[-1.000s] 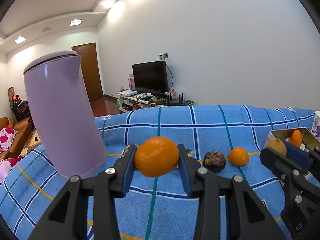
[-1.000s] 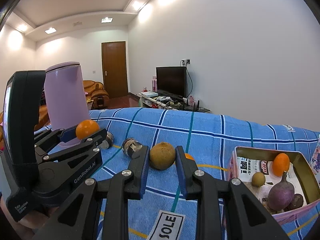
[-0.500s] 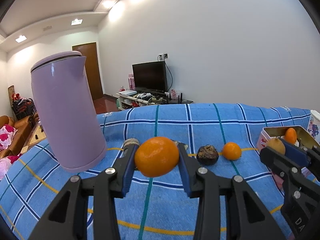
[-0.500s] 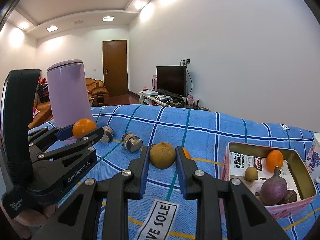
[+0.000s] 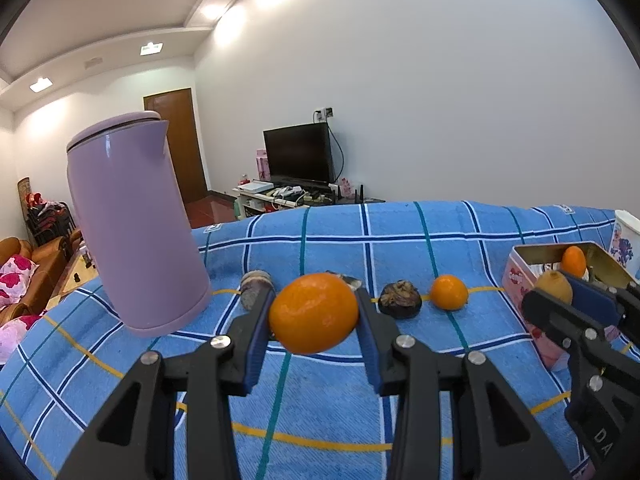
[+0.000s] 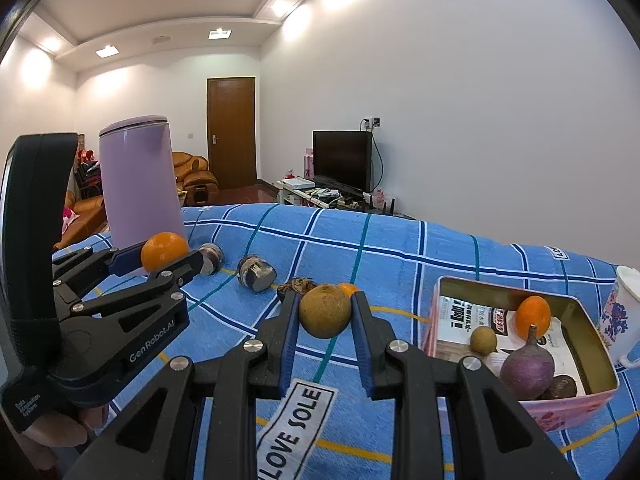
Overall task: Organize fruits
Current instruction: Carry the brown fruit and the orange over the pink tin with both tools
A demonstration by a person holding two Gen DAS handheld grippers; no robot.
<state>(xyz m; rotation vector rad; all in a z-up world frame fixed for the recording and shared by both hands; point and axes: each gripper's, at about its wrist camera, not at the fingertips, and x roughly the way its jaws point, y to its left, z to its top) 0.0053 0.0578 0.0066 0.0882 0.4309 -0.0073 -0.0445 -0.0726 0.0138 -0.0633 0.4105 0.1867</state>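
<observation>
My left gripper [image 5: 314, 314] is shut on an orange [image 5: 314, 312] and holds it above the blue checked cloth. The same gripper [image 6: 166, 258] shows at the left of the right wrist view. My right gripper [image 6: 325, 312] is shut on a round brown fruit [image 6: 325, 311], also seen in the left wrist view [image 5: 554, 286]. A pink tin box [image 6: 504, 292] at the right holds an orange [image 6: 532, 316], a small brown fruit [image 6: 483, 339], a purple fruit [image 6: 527, 368] and a dark one [image 6: 564, 387]. On the cloth lie a small orange [image 5: 449, 297] and a dark wrinkled fruit [image 5: 400, 299].
A tall purple kettle [image 5: 132, 224] stands at the left of the cloth. Two cut dark fruits [image 6: 256, 273] lie near it. A white printed cup [image 6: 622, 312] stands right of the tin. A person's hand [image 6: 52, 436] holds the left gripper. Sofas and a television stand lie beyond.
Both grippers have shifted a little across the table, still holding their fruits. The kettle looks farther off in the left wrist view, and the tin shows more fully in the right wrist view.
</observation>
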